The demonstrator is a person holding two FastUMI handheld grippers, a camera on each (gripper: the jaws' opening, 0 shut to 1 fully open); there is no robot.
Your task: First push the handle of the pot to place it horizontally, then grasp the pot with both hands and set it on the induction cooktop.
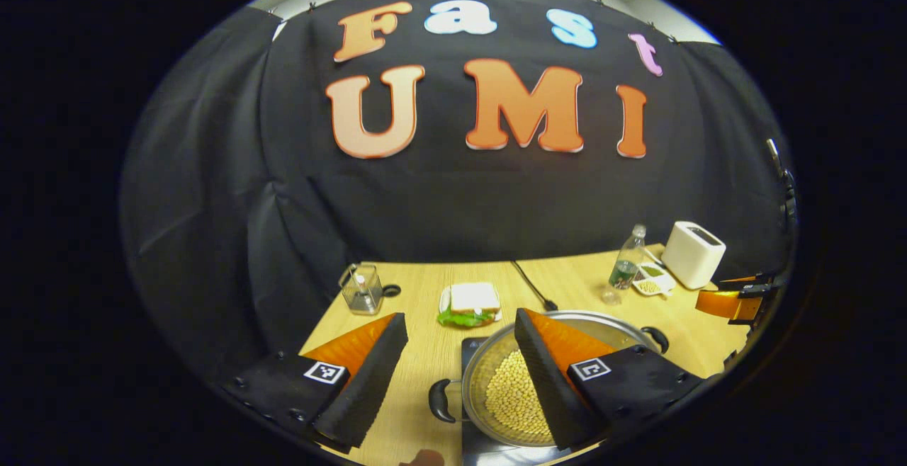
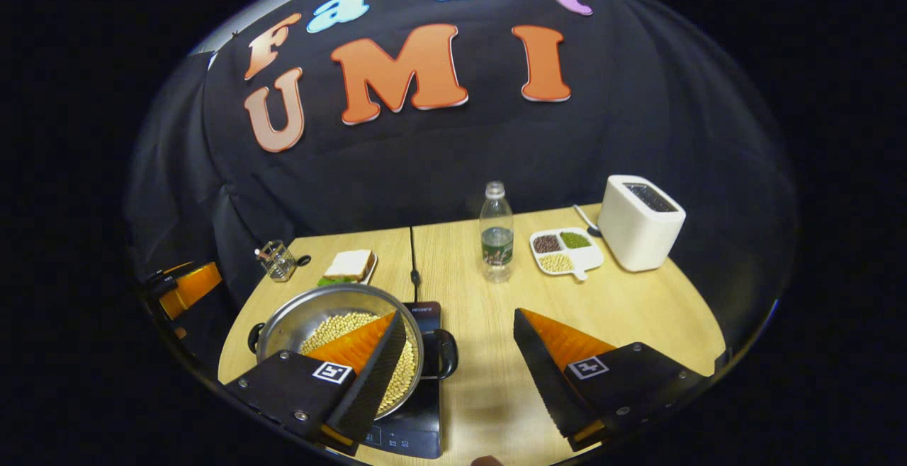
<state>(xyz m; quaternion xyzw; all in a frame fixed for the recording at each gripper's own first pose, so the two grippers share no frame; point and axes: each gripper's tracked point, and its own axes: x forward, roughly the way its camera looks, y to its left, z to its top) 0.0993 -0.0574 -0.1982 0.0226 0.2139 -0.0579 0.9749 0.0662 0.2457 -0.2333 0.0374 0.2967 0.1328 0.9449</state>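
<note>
free: bare table right of pot | obstacles: bottle, toaster behind

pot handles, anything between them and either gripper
Nothing visible does. The pot already sits on the induction cooktop. Each open gripper, left gripper and right gripper, has a black handle between its fingers, ungripped.

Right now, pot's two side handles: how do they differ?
The left handle lies in the open left gripper gap; the right handle lies in the open right gripper gap. The left handle overhangs the wooden table; the right handle is over the induction cooktop. Both are black loops on the pot, untouched.
</note>
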